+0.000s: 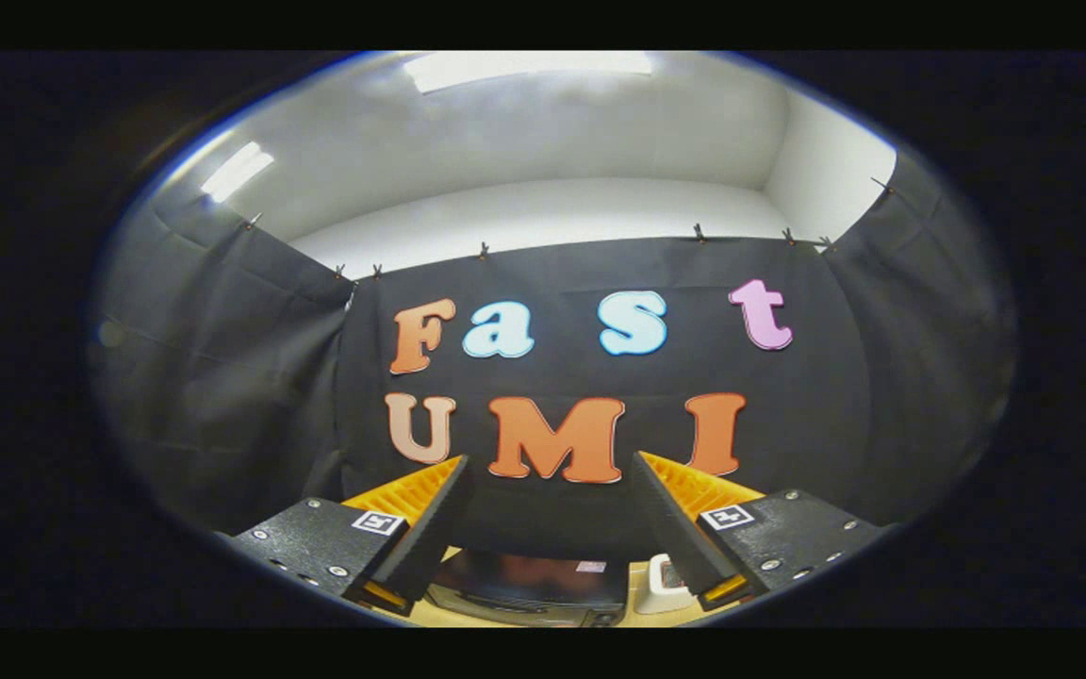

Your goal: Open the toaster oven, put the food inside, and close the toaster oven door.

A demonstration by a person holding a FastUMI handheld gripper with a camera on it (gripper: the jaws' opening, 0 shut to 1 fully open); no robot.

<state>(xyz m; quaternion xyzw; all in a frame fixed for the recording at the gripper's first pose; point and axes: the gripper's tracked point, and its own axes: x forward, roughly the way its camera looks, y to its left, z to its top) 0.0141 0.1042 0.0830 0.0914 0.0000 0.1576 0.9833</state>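
black cloth hangs all round the booth under a pale ceiling, and your gripper (548,514) is tipped up at that cloth, well above the work. its fingers stand wide apart with nothing between them.

the thing you care about sits low, down between the two fingers and beneath them: the toaster oven (529,587), a dark box on a light wooden tabletop (637,618). you see its top and a slice of its front; whether the door is shut or ajar cannot be told from so thin a strip, and neither can the handle's place. just beside it, toward your right finger, stands a small white thing (666,575), too cut off to name; it may be the food or its dish, but that is a guess.

the relation that matters: the oven lies below and ahead of the fingers, its long side running across, from one finger to the other. any reach for it would mean pitching the gripper downward, in my judgement.
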